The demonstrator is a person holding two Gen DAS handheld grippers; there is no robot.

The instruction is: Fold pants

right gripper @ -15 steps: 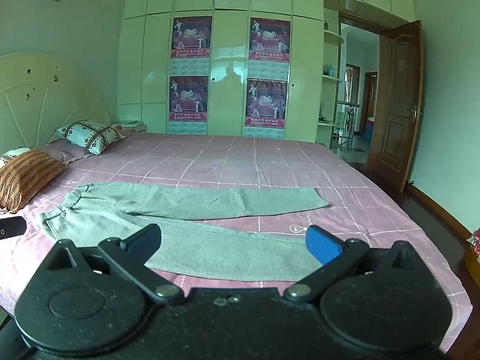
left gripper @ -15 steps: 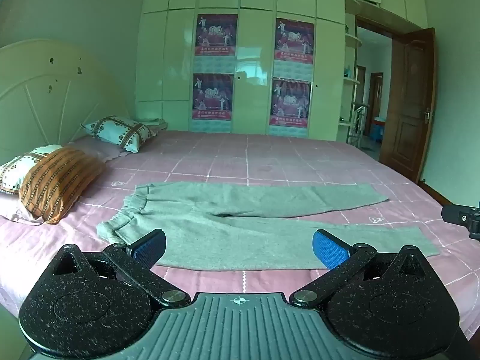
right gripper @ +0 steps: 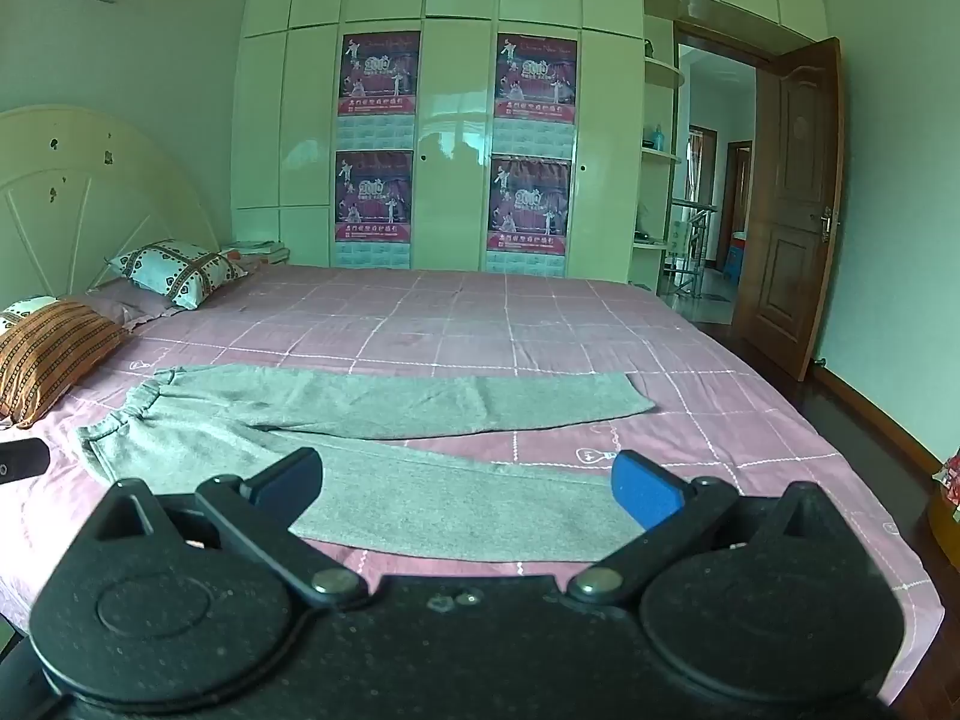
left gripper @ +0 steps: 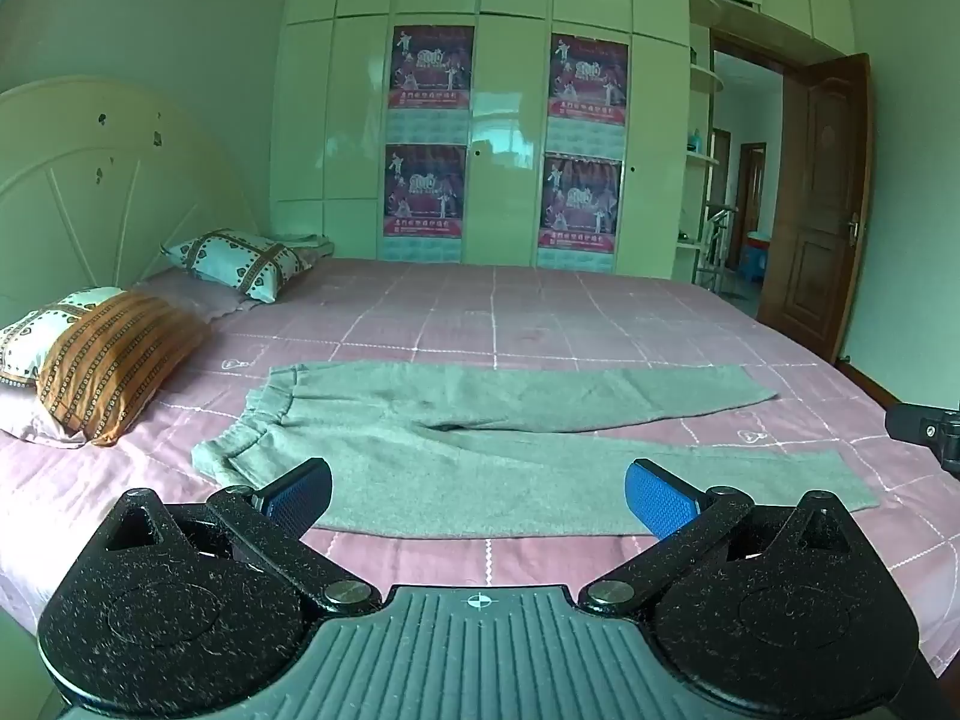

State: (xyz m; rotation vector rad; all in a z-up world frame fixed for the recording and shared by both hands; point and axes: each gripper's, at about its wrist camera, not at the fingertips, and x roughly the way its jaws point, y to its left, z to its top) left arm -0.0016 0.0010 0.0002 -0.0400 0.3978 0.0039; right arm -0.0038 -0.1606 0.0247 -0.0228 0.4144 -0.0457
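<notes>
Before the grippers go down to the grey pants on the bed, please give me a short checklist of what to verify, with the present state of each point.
1. Left gripper open, nothing between the jaws: ok.
2. Right gripper open, nothing held: ok.
3. Grey pants lie flat on the pink bedsheet, legs spread apart: ok.
4. Nothing lies on the pants: ok.
5. Striped pillow apart from the waistband: ok.
6. Hidden creases under the fabric: cannot tell.

My left gripper [left gripper: 477,495] covers the pants' [left gripper: 480,450] near hem; poster [left gripper: 429,72] text unreadable; striped pillow [right gripper: 42,354] cut off at the edge.
</notes>
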